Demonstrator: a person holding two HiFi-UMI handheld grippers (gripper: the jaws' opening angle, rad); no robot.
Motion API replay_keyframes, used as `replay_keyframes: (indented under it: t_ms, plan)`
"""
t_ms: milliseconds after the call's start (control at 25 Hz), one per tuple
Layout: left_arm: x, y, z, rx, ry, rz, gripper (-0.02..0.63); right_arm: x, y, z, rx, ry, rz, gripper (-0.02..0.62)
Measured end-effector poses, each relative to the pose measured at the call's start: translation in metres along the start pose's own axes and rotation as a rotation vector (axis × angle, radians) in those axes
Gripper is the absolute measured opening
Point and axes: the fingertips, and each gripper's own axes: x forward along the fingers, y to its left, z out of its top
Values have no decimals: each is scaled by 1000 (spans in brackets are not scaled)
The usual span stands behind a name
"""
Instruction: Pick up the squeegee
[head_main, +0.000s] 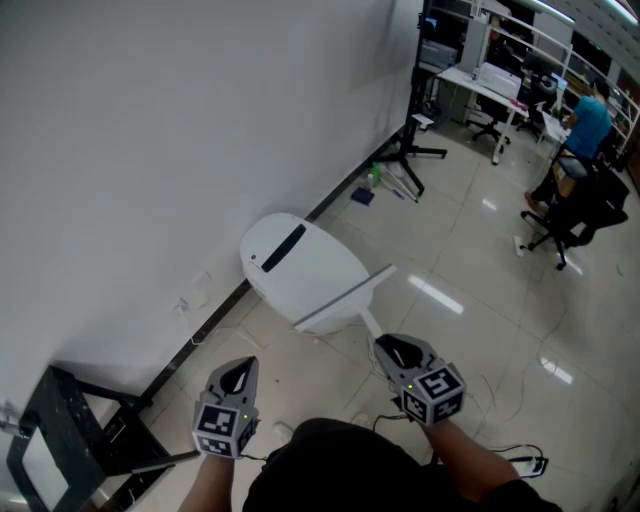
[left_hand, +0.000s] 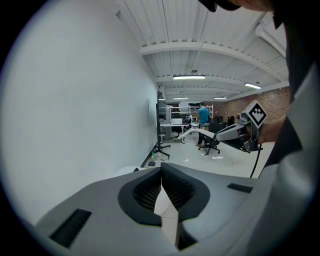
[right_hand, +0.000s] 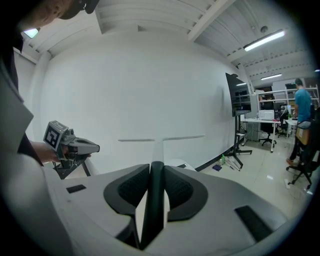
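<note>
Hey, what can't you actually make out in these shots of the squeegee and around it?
Head view: lower end of the squeegee handle hidden inside the right gripper.
Right gripper view: squeegee blade edge pale against the white wall.
Head view: white oval object partly covered by the squeegee; identity unclear.
Head view: black frame cut off by the left edge.
Head view: green bottle by the wall too small.
</note>
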Motion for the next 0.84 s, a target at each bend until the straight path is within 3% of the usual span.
replay_keyframes:
  t_ms: [840]
  plan:
    - [7, 3, 9, -1, -11, -6, -8, 6, -1, 7, -4, -8, -12, 98]
